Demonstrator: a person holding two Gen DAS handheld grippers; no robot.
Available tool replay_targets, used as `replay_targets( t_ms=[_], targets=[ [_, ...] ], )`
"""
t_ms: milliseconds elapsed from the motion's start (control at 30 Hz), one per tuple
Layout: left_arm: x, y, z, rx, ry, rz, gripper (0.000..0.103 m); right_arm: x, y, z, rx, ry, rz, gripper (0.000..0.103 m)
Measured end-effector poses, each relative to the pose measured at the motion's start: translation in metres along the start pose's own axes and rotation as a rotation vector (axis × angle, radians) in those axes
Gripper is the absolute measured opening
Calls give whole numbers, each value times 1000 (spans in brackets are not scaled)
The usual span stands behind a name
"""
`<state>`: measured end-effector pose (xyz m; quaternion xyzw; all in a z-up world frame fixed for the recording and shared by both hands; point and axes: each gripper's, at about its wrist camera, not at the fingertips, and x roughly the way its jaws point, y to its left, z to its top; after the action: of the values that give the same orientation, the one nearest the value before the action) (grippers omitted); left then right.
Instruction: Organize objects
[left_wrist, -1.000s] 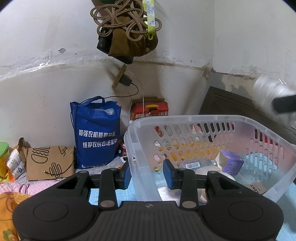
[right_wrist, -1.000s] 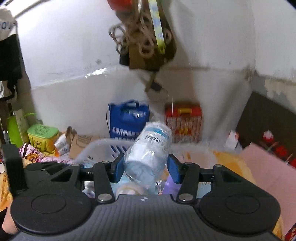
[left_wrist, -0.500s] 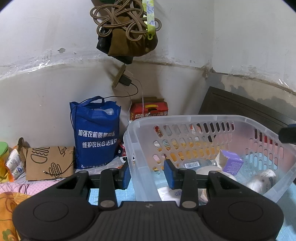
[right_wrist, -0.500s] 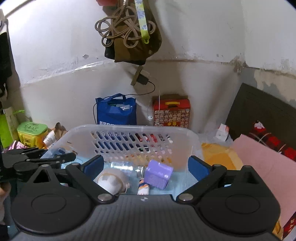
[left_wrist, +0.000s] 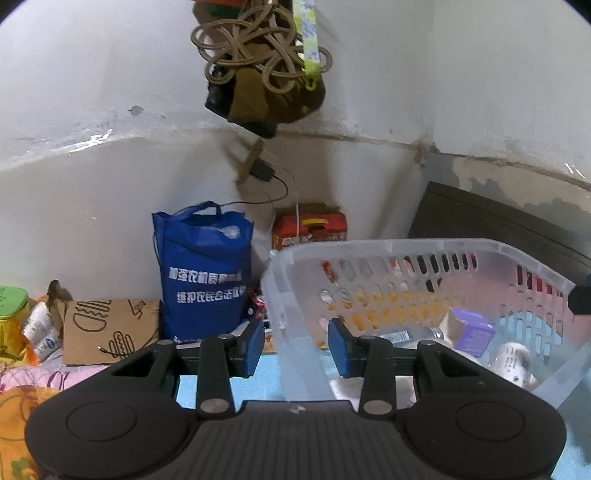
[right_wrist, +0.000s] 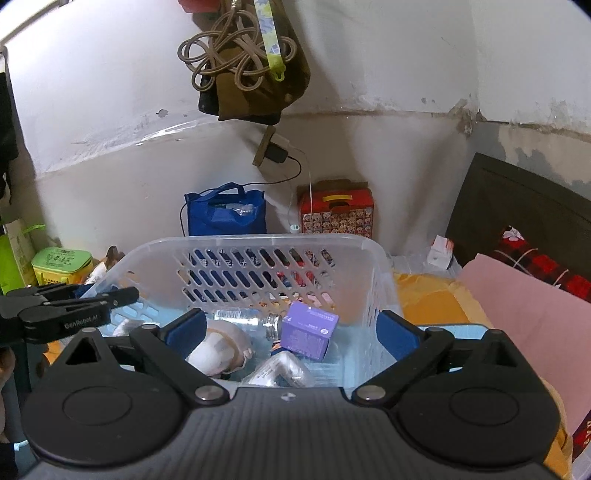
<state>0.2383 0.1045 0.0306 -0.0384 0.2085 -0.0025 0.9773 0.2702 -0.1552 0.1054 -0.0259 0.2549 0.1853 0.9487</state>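
A clear plastic basket (right_wrist: 258, 242) (left_wrist: 406, 245) sits on a light blue mat. Inside lie a purple box (right_wrist: 308, 328) (left_wrist: 474, 332), a clear plastic bottle (right_wrist: 277, 373), a glass bottle (right_wrist: 251, 319) and a white crumpled item (right_wrist: 221, 345). My left gripper (left_wrist: 296, 345) straddles the basket's near left corner wall, its blue pads close on either side of it; it shows from the side in the right wrist view (right_wrist: 85, 299). My right gripper (right_wrist: 291, 332) is wide open and empty above the basket's near edge.
A blue tote bag (left_wrist: 205, 273) and a red carton (right_wrist: 336, 210) stand against the wall. A brown paper bag (left_wrist: 110, 328) and green tub (right_wrist: 61, 264) lie left. Pink and yellow cloth (right_wrist: 517, 306) and a dark headboard (right_wrist: 517, 206) are right. A rope bundle (right_wrist: 240, 55) hangs overhead.
My right gripper opened and let go of the clear plastic bottle, which dropped into the basket. The left gripper stayed on the basket corner.
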Motion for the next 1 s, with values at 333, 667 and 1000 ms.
replay_targets(
  t_ms=[333, 667, 1000],
  targets=[
    [-56, 6, 1, -100, -141, -34, 43, -42, -15, -8, 73, -113, 146, 103],
    [-114, -33, 9, -14, -175, -26, 86, -74, -33, -21, 18, -145, 51, 103],
    [-105, -58, 7, -12, -28, -40, 98, -65, -37, -32, 0, -80, -98, 103]
  ],
)
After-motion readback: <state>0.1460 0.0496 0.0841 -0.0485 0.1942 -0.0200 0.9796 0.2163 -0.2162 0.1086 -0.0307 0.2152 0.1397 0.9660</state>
